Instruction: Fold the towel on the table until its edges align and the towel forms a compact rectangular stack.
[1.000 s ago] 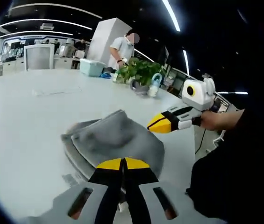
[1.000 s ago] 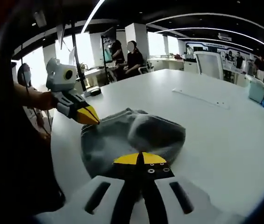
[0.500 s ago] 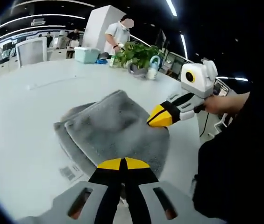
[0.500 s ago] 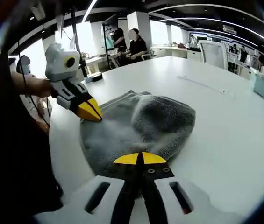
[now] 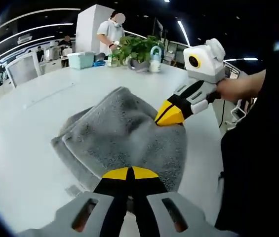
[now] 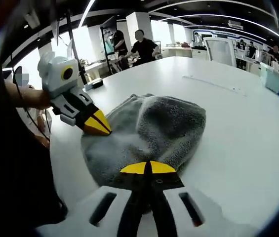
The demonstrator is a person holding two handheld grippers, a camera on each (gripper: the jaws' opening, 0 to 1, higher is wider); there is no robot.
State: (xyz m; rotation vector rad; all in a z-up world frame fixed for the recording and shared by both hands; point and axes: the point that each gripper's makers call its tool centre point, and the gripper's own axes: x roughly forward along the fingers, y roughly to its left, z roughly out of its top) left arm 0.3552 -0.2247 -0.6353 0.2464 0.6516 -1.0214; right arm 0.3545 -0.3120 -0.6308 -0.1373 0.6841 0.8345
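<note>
Lying folded on the white tabletop (image 5: 20, 128), near its near edge: grey towel (image 5: 124, 133), in several loose layers, edges not yet aligned, upper layer humped at the far side. Same towel (image 6: 149, 131) in the right gripper view, spread from the near edge toward the tabletop (image 6: 238, 128) centre.

Left hand-held gripper (image 5: 129, 173): yellow-tipped jaws pressed together with no gap, tips at the near edge of the towel; whether cloth is pinched between them cannot be told. Seen again in the right gripper view as left hand-held gripper (image 6: 99, 124), entering from the left, held by a hand (image 6: 30, 98), jaw tips together and touching the towel's left edge.

Right hand-held gripper (image 6: 148, 168): yellow-tipped jaws likewise closed tight, tips over the towel's near edge; any cloth between them cannot be told. Seen in the left gripper view as right hand-held gripper (image 5: 169, 114), entering from the right, held by a hand (image 5: 238, 88), tips together and resting on the towel's right side.

Far across the tabletop: potted plant (image 5: 137, 48), pale blue box (image 5: 81, 59), white bottle (image 5: 155, 53). Beyond these: standing person (image 5: 110, 30) beside a white pillar (image 5: 87, 27). Far left in the right gripper view: seated people (image 6: 141, 47) at desks.
</note>
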